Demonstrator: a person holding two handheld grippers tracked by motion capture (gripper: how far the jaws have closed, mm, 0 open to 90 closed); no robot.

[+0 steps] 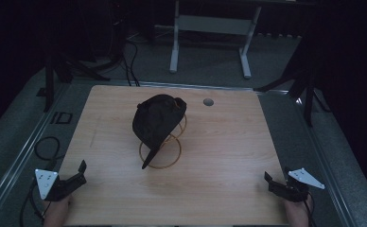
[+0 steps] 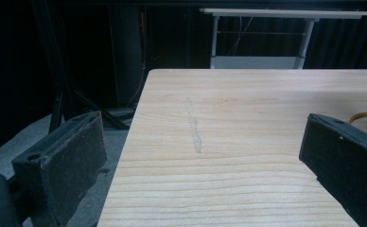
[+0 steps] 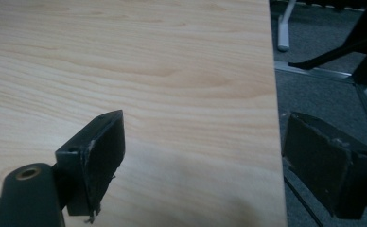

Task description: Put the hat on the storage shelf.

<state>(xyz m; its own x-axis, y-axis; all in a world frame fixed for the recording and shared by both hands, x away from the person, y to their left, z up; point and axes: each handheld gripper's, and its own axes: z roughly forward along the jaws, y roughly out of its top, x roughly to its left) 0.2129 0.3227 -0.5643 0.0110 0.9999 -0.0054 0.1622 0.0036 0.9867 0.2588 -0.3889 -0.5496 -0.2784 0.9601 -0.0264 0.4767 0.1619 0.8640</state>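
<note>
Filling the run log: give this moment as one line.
left gripper: open, near-left corner | right gripper: open, near-right corner | black cap: on wire stand, mid-table, untouched

High cam overhead facing fwd; gripper cams low, close, sharing table [image 1: 229, 156].

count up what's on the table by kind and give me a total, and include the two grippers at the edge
Cap: 1
Wire stand under the cap: 1
Hand-held grippers, left hand-held gripper and right hand-held gripper: 2
Total: 4
</note>
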